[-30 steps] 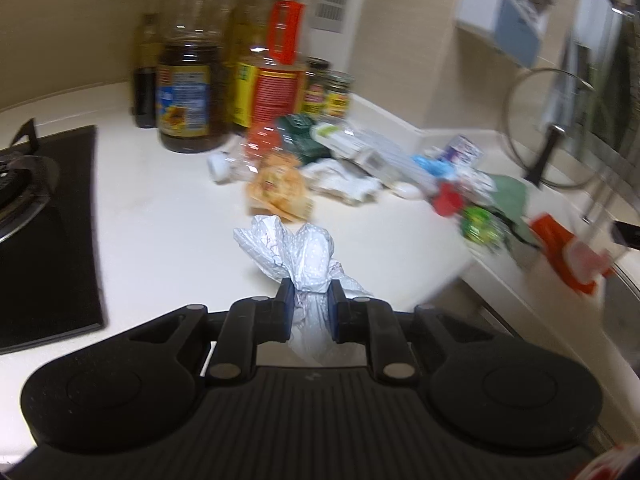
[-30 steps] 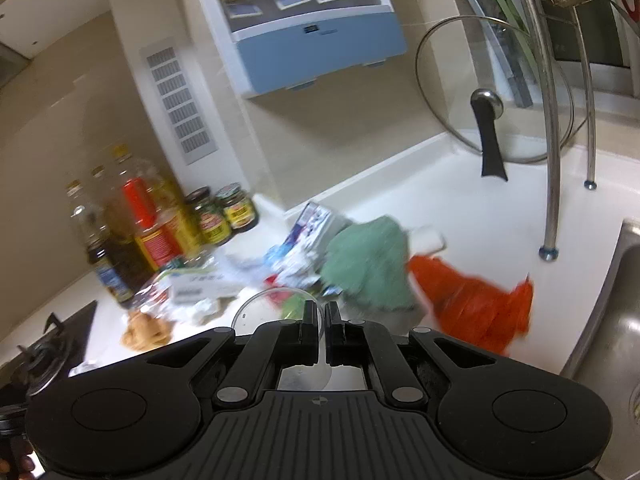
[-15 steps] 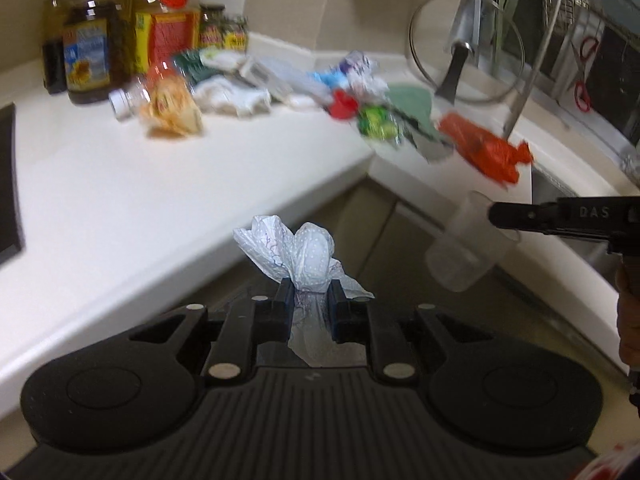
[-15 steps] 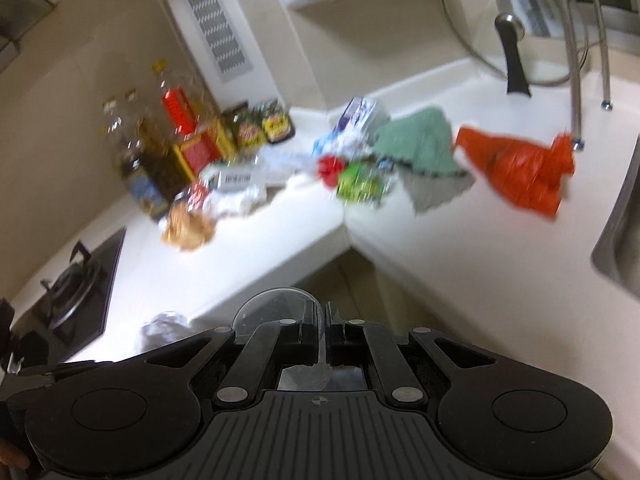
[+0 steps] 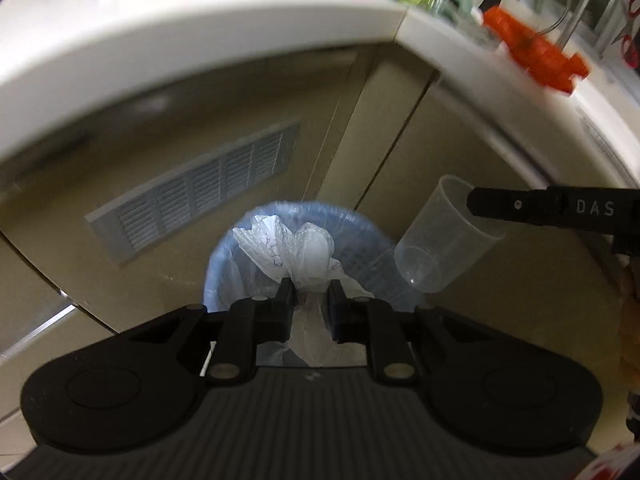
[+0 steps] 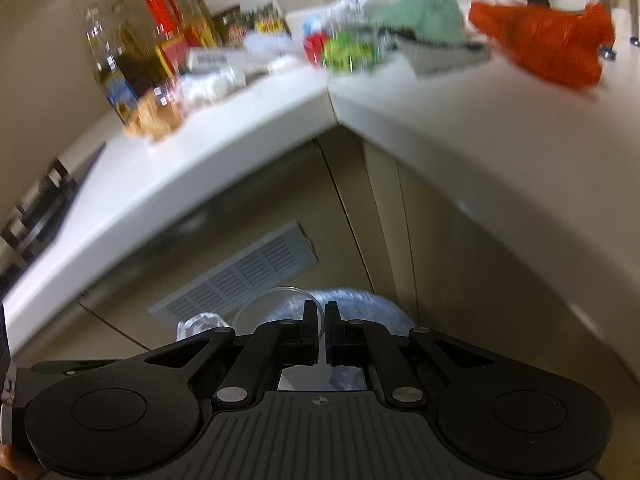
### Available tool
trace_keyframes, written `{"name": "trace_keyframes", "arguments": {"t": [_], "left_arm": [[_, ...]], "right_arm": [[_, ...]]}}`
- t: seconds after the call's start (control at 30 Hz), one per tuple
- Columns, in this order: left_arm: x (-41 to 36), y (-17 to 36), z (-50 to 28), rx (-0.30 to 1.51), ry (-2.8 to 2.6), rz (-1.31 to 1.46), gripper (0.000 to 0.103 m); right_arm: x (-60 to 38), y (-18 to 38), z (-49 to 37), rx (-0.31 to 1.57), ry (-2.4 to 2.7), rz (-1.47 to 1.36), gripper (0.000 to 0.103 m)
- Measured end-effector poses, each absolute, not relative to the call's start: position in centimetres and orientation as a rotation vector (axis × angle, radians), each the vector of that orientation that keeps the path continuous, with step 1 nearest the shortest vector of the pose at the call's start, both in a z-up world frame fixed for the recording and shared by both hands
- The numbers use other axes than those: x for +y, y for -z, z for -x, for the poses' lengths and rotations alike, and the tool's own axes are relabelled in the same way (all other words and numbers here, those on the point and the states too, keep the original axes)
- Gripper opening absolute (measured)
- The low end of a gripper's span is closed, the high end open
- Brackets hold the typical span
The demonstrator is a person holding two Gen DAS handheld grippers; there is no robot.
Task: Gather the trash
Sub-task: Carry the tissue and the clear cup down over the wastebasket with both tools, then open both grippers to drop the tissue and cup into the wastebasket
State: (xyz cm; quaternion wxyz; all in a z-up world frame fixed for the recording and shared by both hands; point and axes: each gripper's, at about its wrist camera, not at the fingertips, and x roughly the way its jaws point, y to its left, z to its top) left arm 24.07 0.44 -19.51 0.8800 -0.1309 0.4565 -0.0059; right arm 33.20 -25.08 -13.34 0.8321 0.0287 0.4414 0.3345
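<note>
Our left gripper (image 5: pixel 311 294) fingers pinching a crumpled white plastic bag (image 5: pixel 296 254) bulging at twelve o'clock over the blue-lined bin (image 5: pixel 356 236), our right gripper (image 6: pixel 321 326) fingers clamped on the thin rim of a clear, smooth tapered cup (image 5: pixel 442 246), white worktop (image 6: pixel 460 116) above.

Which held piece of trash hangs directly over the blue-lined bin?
The crumpled white plastic bag in the left gripper; the clear cup hangs beside the bin.

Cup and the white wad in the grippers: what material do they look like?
Cup: likely thin clear plastic, smooth and glossy; the cabinet shows through its wall. White wad: probably thin plastic film, crinkled and translucent, with faint print; too blurred to rule out coated paper.
</note>
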Motion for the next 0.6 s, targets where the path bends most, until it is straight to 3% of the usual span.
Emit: {"name": "trace_keyframes", "arguments": {"t": [0.33,0.6], "left_arm": [[-0.9,27.5,-25.9,1.021,0.009,0.251,0.016],[-1.2,30.3,-27.8,1.064,-0.002,0.272,0.020]], "right_arm": [[-24.0,20.8,-34.0,0.979,-0.687,0.007,0.003],[-24.1,24.2,-34.5,1.004,-0.655,0.011,0.003]]}}
